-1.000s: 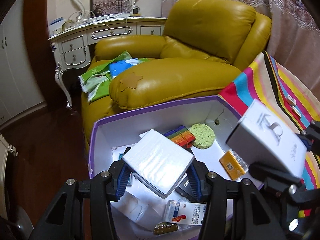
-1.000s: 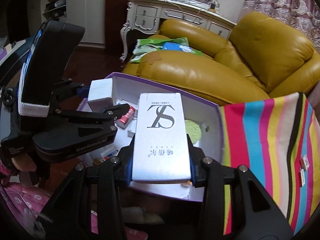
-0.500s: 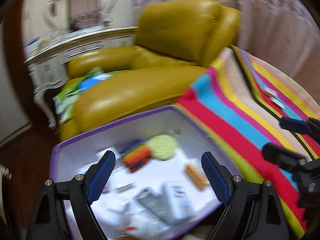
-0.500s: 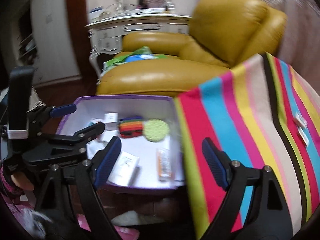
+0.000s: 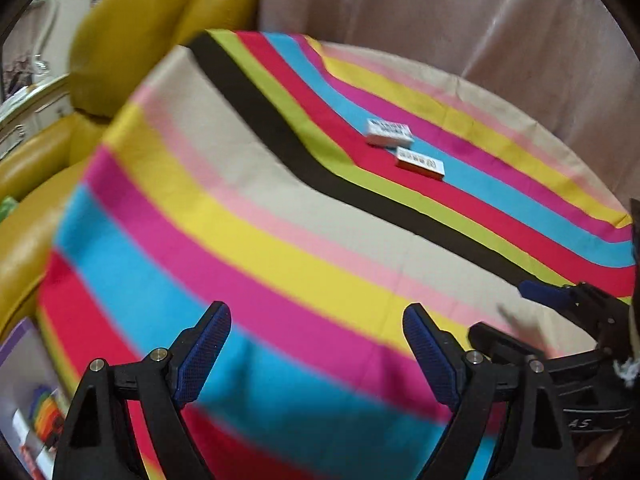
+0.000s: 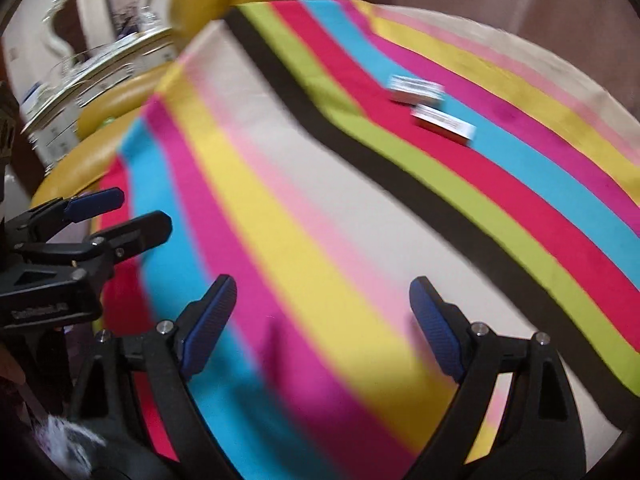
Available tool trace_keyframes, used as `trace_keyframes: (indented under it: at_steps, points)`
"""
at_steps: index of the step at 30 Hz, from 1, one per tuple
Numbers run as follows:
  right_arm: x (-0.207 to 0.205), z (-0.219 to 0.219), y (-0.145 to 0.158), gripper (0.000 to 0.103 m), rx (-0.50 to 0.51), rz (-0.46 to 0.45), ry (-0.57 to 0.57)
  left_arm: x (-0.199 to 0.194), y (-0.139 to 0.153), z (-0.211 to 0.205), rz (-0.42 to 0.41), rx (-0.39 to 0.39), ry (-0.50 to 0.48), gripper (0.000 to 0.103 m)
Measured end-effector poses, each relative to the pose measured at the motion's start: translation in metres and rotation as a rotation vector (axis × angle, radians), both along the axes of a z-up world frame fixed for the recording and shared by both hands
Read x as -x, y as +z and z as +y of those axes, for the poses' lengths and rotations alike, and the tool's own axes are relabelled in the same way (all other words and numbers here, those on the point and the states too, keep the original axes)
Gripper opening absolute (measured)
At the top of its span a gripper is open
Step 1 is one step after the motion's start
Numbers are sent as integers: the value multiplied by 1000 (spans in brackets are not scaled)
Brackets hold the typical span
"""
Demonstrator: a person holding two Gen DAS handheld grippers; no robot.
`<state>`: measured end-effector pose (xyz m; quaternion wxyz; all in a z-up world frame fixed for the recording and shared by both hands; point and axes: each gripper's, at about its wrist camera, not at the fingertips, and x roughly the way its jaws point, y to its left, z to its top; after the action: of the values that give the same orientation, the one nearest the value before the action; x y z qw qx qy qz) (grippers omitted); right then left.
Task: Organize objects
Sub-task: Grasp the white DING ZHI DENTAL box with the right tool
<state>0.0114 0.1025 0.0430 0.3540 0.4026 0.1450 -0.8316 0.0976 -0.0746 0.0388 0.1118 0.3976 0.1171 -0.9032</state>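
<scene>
Two small boxes lie side by side on the far part of a striped tablecloth (image 5: 280, 216): a white one (image 5: 390, 133) and a red and white one (image 5: 420, 163). They also show in the right wrist view, the white one (image 6: 416, 89) and the red and white one (image 6: 444, 124). My left gripper (image 5: 316, 344) is open and empty above the cloth's near side. My right gripper (image 6: 322, 320) is open and empty, also above the cloth (image 6: 320, 200). A corner of the purple-rimmed box (image 5: 24, 400) with items inside shows at the lower left.
A yellow leather armchair (image 5: 132, 20) stands behind the table on the left. A pinkish curtain (image 5: 440, 12) hangs behind the table. A white dresser (image 6: 88, 60) is at the far left. The other gripper shows at each view's edge.
Both grippers have let go of their white boxes over the purple-rimmed box, opened, and swung right from it to above the striped tablecloth.
</scene>
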Motion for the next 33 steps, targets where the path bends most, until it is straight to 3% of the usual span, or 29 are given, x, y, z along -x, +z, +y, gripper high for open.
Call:
trace_keyframes:
  at_steps: [7, 12, 16, 20, 24, 29, 33]
  points:
    - [85, 3, -6, 90, -41, 41, -47, 88, -12, 13, -23, 68, -66, 89]
    - [144, -9, -12, 90, -64, 54, -33, 124, -28, 0, -55, 61, -101, 89]
    - [180, -30, -17, 90, -101, 100, 58, 129, -44, -5, -84, 52, -134, 92]
    - [219, -48, -28, 90, -131, 93, 125, 132, -45, 2, -105, 56, -165, 102]
    - [248, -58, -37, 90, -115, 68, 192, 133, -47, 5, -132, 93, -148, 103]
    - [255, -66, -39, 90, -65, 73, 246, 133, -45, 4, -129, 83, -151, 103]
    - [243, -77, -41, 89, -109, 122, 290, 133, -44, 3, -128, 81, -148, 103]
